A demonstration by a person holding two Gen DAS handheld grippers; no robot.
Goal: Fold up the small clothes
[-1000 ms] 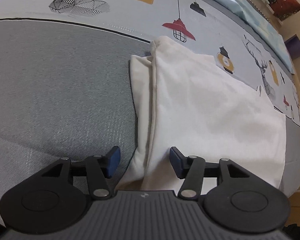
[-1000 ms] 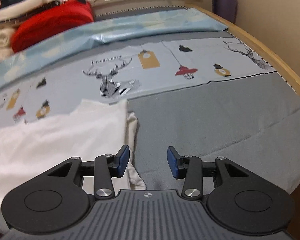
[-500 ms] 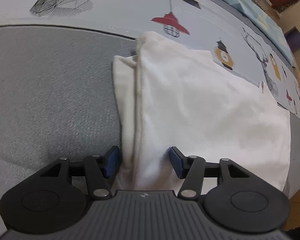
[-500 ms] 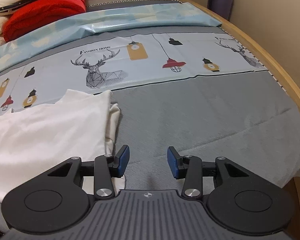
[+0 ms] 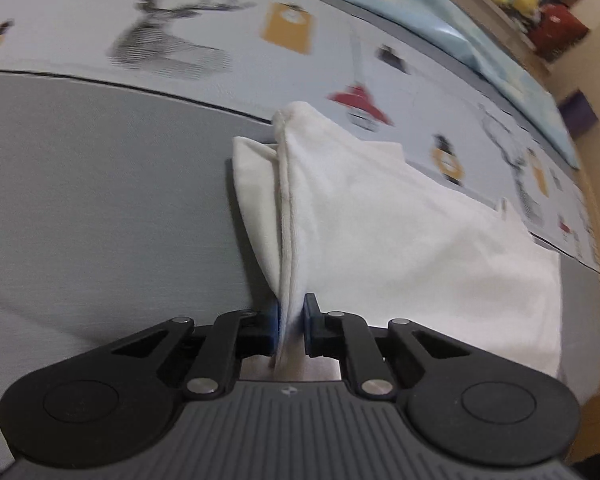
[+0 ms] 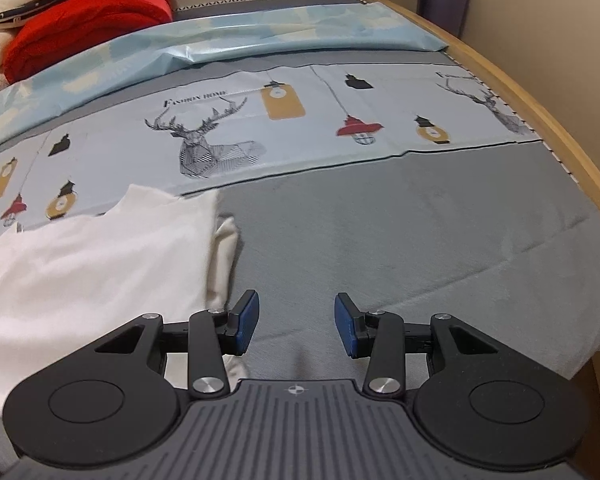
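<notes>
The white garment is spread on the gray part of the bedspread, its far edge reaching the printed band, and its near side edge is gathered into a raised ridge that runs straight away from the left gripper, whose blue pads are pressed together on that edge. The bulk of the cloth is laid out to the right of that pinch. The right gripper is held spread and empty over bare bedspread, just beside the garment's edge on its left, so the cloth is already claimed by the left hand.

White garment lies folded on the bed, edge lifted
</notes>
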